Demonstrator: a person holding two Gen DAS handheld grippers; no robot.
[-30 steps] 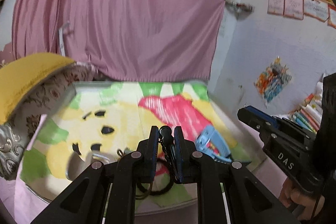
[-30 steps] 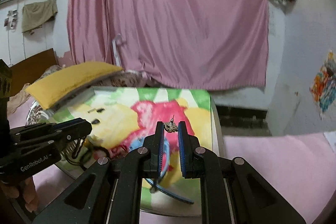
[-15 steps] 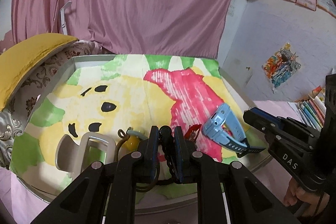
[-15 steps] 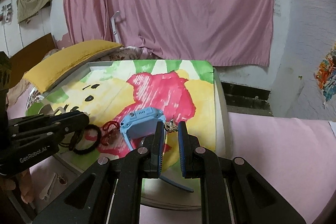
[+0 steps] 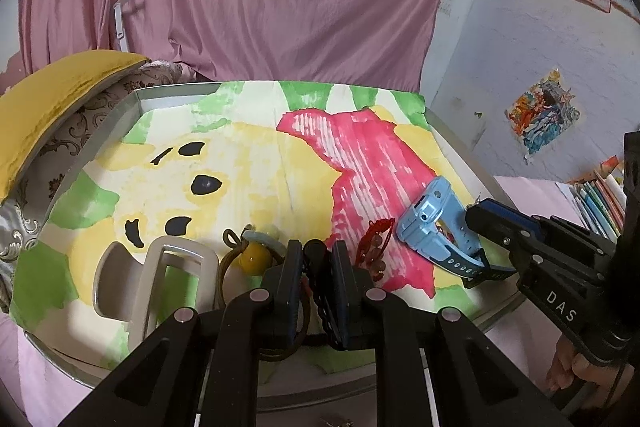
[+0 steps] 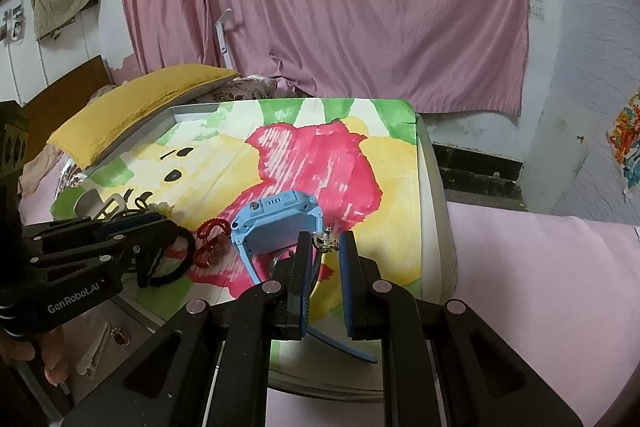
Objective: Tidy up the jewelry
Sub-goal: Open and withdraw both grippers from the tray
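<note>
- While the left gripper [image 5: 316, 259] pinches a black hair tie [image 5: 320, 291] at the tray's [image 5: 132, 99] near edge,
- the right gripper [image 6: 325, 247] pinches a small earring [image 6: 326, 243] beside the blue watch [image 6: 276, 223].

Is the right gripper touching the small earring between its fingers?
Touching. In the right wrist view, the earring sits pinched between the right gripper fingertips, held above the blue watch.

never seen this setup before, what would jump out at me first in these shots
The loud bear painting in yellow, pink and green covering the tray, with the pink curtain hanging behind it. Next, the blue watch lying on the painting's pink patch, beside red beads. Then the right gripper pinching a tiny gold earring and the left gripper clamping a black chain.
</note>
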